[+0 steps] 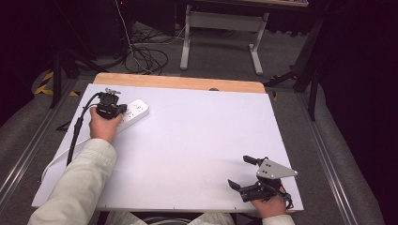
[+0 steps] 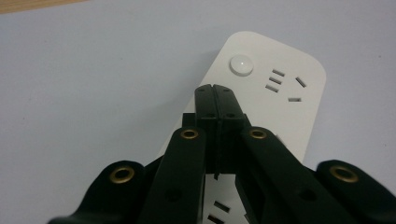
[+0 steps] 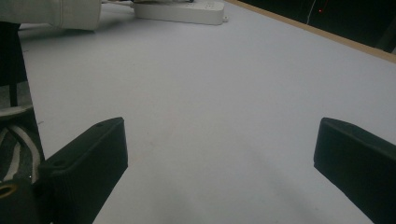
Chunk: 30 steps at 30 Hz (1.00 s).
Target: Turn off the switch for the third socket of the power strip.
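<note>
The white table (image 1: 197, 136) is carrying everything, its wooden edge (image 1: 178, 82) showing at twelve o'clock. A white power strip (image 1: 135, 112) is lying toward ten o'clock on the table, its round button (image 2: 241, 64) sitting beside the socket slots. The left gripper (image 2: 215, 91) is hovering over the strip with its jaws pressed together, nothing between them; whether the tips are touching the strip cannot be told. The right gripper (image 1: 241, 172) is resting at five o'clock, jaws spread wide and empty.
</note>
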### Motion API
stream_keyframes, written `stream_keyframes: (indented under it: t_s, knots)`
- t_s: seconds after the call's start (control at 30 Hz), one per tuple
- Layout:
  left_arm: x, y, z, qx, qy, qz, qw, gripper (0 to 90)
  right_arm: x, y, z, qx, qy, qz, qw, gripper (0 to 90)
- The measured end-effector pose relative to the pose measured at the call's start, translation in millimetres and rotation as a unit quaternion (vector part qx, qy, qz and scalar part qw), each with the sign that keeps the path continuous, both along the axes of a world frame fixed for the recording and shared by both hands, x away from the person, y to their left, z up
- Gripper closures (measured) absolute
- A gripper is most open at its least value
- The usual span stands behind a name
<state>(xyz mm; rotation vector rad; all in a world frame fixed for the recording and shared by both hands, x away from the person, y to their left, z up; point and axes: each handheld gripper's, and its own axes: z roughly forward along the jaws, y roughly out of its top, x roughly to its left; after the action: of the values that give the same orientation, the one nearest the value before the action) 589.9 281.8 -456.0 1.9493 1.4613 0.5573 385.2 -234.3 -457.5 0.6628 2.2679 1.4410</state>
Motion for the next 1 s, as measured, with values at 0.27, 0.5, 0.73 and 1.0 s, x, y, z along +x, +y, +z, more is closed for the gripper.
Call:
stream_keyframes:
  t_s: [0.27, 0.5, 0.73, 1.0]
  knots:
    - [0.8, -3.2, 1.6, 0.011, 0.004, 0.007, 0.9999, 90.0, -0.2, -0.2, 0.1, 0.0, 0.0, 0.0, 1.0, 3.3]
    - [1.0, -2.8, 1.6, 0.008, 0.006, 0.004, 0.9999, 90.0, -0.9, -0.5, 0.5, 0.0, 0.0, 0.0, 1.0, 3.3]
    - [2.4, -4.8, 3.1, 0.014, 0.015, 0.011, 0.9997, 90.0, -0.5, -0.8, 0.0, 0.003, 0.001, 0.002, 1.0, 3.3]
    - [3.7, -4.2, 3.7, 0.014, 0.021, 0.006, 0.9997, 90.0, -0.2, -1.7, -0.1, 0.003, 0.002, 0.003, 1.0, 3.3]
